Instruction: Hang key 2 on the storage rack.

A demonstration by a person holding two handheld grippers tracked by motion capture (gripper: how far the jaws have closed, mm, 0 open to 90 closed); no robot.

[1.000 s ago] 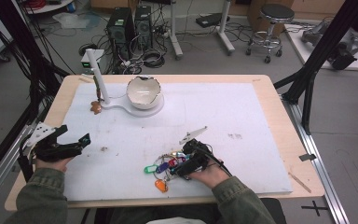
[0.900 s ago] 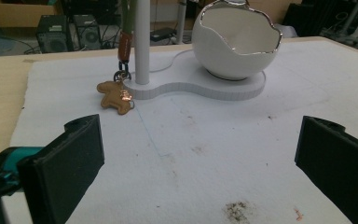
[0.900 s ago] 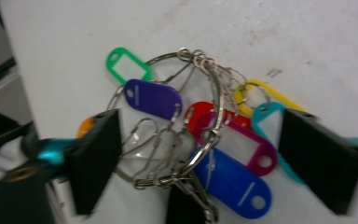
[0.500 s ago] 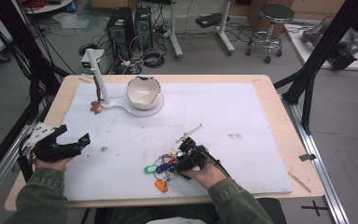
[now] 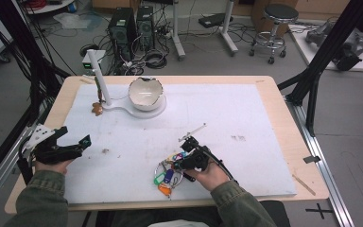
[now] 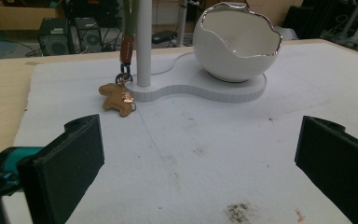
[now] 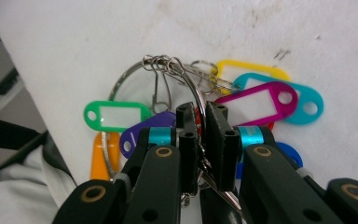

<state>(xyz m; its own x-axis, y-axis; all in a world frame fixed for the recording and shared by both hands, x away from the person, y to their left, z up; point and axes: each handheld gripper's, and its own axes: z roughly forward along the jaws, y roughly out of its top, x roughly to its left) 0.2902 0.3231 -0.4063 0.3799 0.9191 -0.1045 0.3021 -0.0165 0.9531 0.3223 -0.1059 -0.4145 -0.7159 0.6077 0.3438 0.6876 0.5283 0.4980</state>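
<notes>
A large metal key ring point(image 7: 121, 79) with several coloured plastic tags point(image 5: 166, 176) lies on the white mat near the table's front edge. My right gripper point(image 7: 200, 109) is shut on the ring's wire among the tags; its jaws have just been closing with the ring between them. In the high view the right gripper point(image 5: 182, 161) points left over the bunch. At the mat's left edge my left gripper point(image 5: 82, 142) is open and holds nothing. In the left gripper view its jaws point(image 6: 200, 154) stand wide apart above bare mat.
A white egg-shaped bowl point(image 5: 145, 93) sits on a white stand base with an upright post point(image 5: 99, 80) at the back left. A brown leather charm point(image 6: 118, 99) hangs from a strap by the post. A thin stick point(image 5: 192, 132) lies beyond the right gripper.
The right gripper's jaws have come together on the key ring, and the hand has edged slightly left toward the tags. The left gripper has stayed where it was.
</notes>
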